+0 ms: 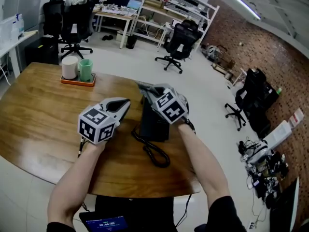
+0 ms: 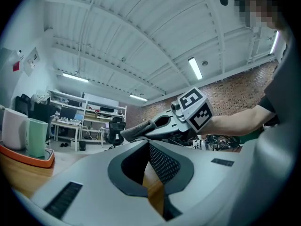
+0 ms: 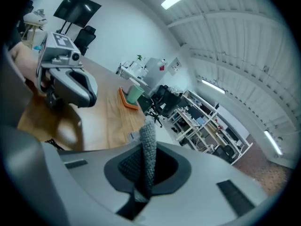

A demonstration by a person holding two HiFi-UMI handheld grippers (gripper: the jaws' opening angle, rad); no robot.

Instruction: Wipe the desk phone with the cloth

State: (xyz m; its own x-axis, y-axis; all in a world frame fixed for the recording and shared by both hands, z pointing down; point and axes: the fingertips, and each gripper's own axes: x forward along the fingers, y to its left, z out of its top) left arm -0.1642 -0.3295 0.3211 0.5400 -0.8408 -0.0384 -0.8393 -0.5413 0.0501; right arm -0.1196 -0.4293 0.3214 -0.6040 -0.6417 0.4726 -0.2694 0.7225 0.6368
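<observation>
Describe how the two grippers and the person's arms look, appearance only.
Left gripper and right gripper: matching light grey moulded shells, dark mesh-textured pads inside the jaws, dark rectangular slots on the shells. Each carries a white cube with black square markers. A thin dark cable hangs below the left one. Forearms bare; dark short sleeves.

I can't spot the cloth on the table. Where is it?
The cloth is pinched between the jaws of the right gripper, just above the desk phone in the head view.

white cup (image 1: 70,66), green cup (image 1: 86,69) on orange tray (image 1: 73,82).
</observation>
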